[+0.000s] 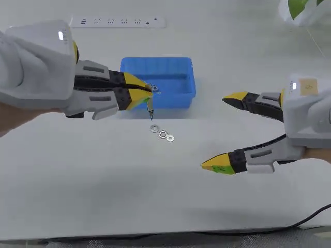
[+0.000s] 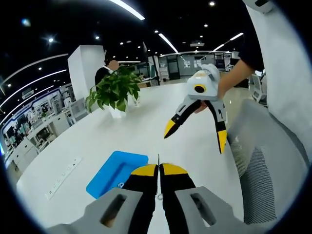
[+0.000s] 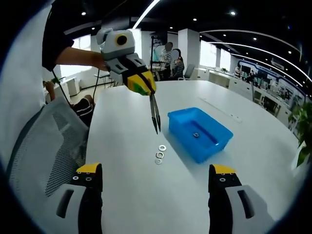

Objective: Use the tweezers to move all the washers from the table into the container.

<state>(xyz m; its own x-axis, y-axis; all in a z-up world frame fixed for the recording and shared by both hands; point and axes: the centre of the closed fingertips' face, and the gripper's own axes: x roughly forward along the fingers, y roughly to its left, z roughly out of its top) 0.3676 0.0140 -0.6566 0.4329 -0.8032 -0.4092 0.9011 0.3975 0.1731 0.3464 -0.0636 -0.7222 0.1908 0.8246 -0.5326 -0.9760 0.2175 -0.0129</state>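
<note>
Now your left gripper (image 1: 148,93), clamped on the tweezers (image 1: 150,108), is the nearer one: their tips point down just beyond the three washers (image 1: 163,134), which lie in a row on the bench (image 1: 103,181) at the near side of the blue container (image 1: 187,96), while your right gripper (image 1: 214,132) hangs wide open.

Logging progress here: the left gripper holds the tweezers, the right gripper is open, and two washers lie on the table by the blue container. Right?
Not quite: the head view shows three washers on the table by the blue container, not two. The left gripper holds the tweezers; the right gripper is open.
</note>
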